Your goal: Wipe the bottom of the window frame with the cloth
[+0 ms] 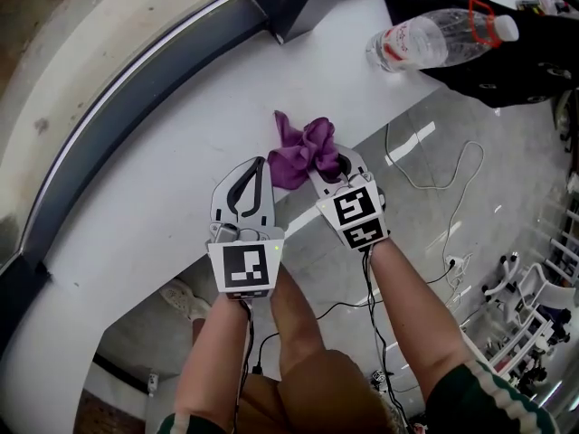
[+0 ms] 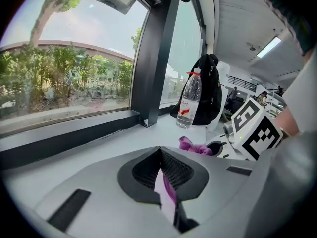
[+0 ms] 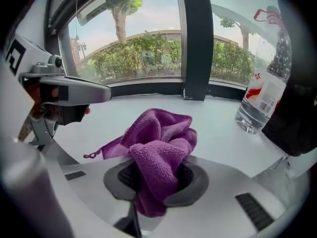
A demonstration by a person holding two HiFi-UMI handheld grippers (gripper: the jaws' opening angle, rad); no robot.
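On the white counter (image 1: pixel 172 161) below the window, the purple cloth (image 1: pixel 302 148) sits bunched up, clamped in the jaws of the right gripper (image 1: pixel 327 164). The right gripper view shows those jaws closed on a thick fold of the cloth (image 3: pixel 161 143), with the rest spilling forward over the counter (image 3: pixel 218 133) and a thin loop trailing off to the left.

The left gripper (image 1: pixel 259 170) lies just beside it. Its jaws are together at the tips and bow apart behind them. In the left gripper view a sliver of purple shows through the narrow slit between the jaws. I cannot tell whether any cloth is pinched there. In the head view the cloth's left edge touches or nearly touches this gripper's right jaw.

The cloth is near the counter's front edge, well apart from the dark bottom rail of the window frame (image 1: pixel 136 84), which runs along the counter's far side. The rail (image 3: pixel 148 88) meets a dark upright post (image 3: pixel 194 38) farther along.

A clear water bottle (image 1: pixel 425 36) with a red label lies to the right on the counter, against a black bag (image 1: pixel 520 75). In the left gripper view the bottle (image 2: pixel 189 103) appears upright in front of the bag (image 2: pixel 212 86).

Cables (image 1: pixel 443 183) trail over the grey floor below.
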